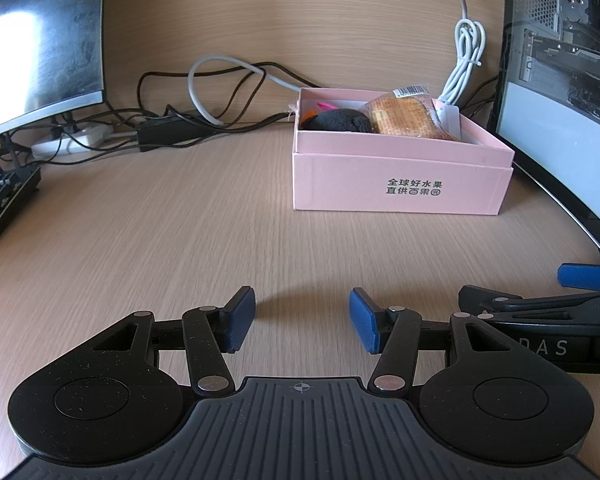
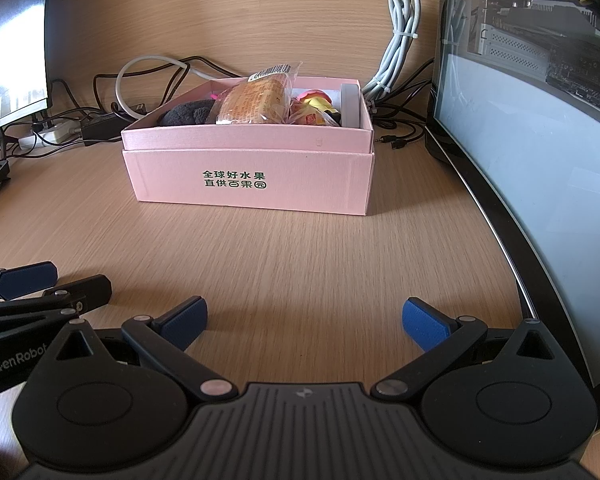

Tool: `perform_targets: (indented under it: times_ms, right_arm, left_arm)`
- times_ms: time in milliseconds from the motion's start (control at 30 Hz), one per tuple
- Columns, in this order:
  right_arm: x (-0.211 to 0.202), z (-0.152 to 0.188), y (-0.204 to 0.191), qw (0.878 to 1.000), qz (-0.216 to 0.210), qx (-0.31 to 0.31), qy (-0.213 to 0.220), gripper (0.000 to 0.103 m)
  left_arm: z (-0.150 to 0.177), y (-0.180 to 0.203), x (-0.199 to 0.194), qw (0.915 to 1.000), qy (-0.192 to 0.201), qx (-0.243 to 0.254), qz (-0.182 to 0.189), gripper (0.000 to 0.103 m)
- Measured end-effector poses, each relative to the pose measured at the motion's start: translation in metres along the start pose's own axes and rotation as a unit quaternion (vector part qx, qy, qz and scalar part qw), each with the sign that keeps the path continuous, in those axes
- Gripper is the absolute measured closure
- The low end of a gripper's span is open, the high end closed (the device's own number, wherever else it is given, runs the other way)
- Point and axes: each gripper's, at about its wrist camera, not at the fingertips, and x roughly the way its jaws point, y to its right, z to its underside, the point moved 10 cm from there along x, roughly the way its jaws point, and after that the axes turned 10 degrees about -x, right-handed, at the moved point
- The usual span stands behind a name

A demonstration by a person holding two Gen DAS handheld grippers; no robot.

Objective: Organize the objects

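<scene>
A pink cardboard box [image 1: 400, 184] [image 2: 252, 184] with dark printed characters stands on the wooden desk. Inside lie a wrapped orange pastry [image 1: 406, 118] [image 2: 256, 100], a dark fuzzy item [image 1: 336, 120] [image 2: 184, 114], a yellow-red packet [image 2: 314, 114] and a grey-white object [image 2: 350, 104]. My left gripper [image 1: 302, 320] hovers open over bare desk, well short of the box, nothing between its blue pads. My right gripper [image 2: 304, 320] is open wider, also empty, in front of the box. Each gripper shows at the edge of the other's view.
A curved monitor [image 2: 540, 160] stands close on the right, another monitor [image 1: 36, 40] on the left with a black keyboard [image 1: 4, 200] below it. Tangled cables [image 1: 220, 80], a power brick [image 1: 168, 132] and a white bundled cord [image 2: 400, 40] lie behind the box.
</scene>
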Motion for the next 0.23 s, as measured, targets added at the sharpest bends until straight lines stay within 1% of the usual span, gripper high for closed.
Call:
perform_targets:
  times_ms: [233]
  right_arm:
    - [-0.0001, 0.0002, 0.0001, 1.0, 0.0, 0.0, 0.0, 0.0]
  left_arm:
    - [0.0004, 0.0026, -0.0003, 1.0, 0.001, 0.001, -0.004, 0.045]
